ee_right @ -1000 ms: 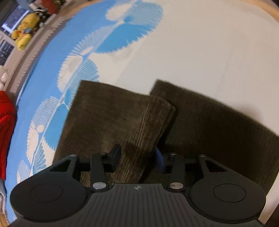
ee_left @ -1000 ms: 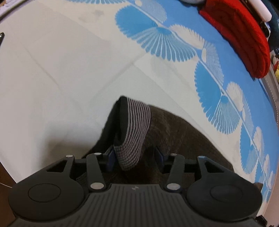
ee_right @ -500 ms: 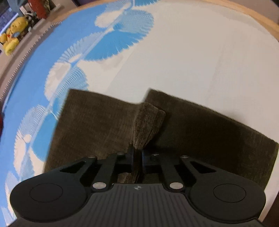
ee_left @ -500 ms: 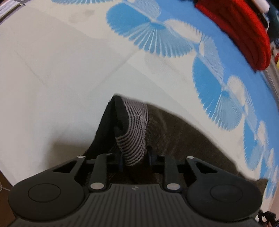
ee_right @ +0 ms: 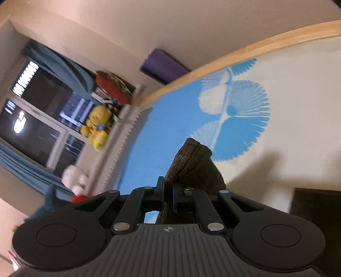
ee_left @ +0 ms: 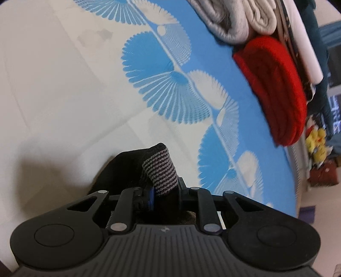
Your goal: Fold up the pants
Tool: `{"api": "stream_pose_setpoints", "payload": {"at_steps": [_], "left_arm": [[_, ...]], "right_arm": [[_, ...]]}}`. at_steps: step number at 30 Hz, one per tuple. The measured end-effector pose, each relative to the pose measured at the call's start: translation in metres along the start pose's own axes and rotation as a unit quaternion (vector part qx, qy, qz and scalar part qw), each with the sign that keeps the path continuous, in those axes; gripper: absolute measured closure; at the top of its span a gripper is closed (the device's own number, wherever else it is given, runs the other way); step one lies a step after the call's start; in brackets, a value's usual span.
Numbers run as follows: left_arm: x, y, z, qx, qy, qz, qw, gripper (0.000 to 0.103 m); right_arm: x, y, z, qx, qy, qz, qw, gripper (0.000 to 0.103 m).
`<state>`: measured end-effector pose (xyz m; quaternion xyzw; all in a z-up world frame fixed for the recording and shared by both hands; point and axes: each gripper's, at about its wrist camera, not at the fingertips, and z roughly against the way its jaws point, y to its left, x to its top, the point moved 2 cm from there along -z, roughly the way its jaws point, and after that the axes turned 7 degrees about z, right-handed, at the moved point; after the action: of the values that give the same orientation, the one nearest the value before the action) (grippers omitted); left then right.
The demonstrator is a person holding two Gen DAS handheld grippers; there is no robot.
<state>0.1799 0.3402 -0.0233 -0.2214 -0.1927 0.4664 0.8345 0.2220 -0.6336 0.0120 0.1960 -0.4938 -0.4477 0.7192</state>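
The pants point(ee_right: 191, 164) are being held at two places above the bed sheet point(ee_left: 53, 95). The striped waistband point(ee_left: 159, 172) is being pinched between the left tongs point(ee_left: 165, 194), whose jaws are closing on it; the brown corduroy is being clamped by the right tongs point(ee_right: 168, 191), drawn fully together on a bunched fold. Another dark part of the garment point(ee_right: 315, 204) is being seen low at the right of the right wrist view, though whether it is resting on the sheet cannot be told.

For the step in hand, judged to be a lift ahead of a fold, both grips are best being kept firm and level with each other, so the cloth is being carried over without sagging or twisting, and the edges are being matched before anything is released.

No containers are being shown; only a red knit garment point(ee_left: 275, 89) and rolled grey cloth point(ee_left: 238, 19) are lying on the blue patterned part of the sheet.
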Motion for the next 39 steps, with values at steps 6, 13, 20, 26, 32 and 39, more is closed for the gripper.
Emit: {"api": "stream_pose_setpoints", "payload": {"at_steps": [6, 13, 20, 26, 32, 39], "left_arm": [[-0.010, 0.020, 0.016, -0.004, 0.023, -0.030, 0.9993, 0.082], [-0.040, 0.057, 0.042, 0.021, 0.059, -0.107, 0.9923, 0.082], [-0.062, 0.081, 0.020, 0.109, 0.102, -0.188, 0.9706, 0.081], [-0.060, 0.063, 0.044, 0.048, 0.047, -0.169, 0.9833, 0.082], [-0.069, 0.080, 0.031, 0.098, 0.094, -0.212, 0.9678, 0.081], [-0.079, 0.077, 0.008, 0.148, 0.118, -0.287, 0.9392, 0.074]], "right_arm": [[0.011, 0.021, 0.051, 0.067, 0.001, 0.069, 0.995, 0.097], [0.012, -0.034, 0.147, 0.024, -0.009, 0.076, 0.997, 0.097], [-0.042, -0.172, 0.126, -0.229, 0.252, 0.025, 0.940, 0.097], [-0.019, -0.119, 0.132, -0.113, 0.173, 0.065, 0.976, 0.097], [-0.005, -0.121, 0.142, -0.193, 0.159, 0.072, 0.965, 0.097], [-0.019, -0.168, 0.129, -0.282, 0.250, 0.061, 0.925, 0.096]]}}
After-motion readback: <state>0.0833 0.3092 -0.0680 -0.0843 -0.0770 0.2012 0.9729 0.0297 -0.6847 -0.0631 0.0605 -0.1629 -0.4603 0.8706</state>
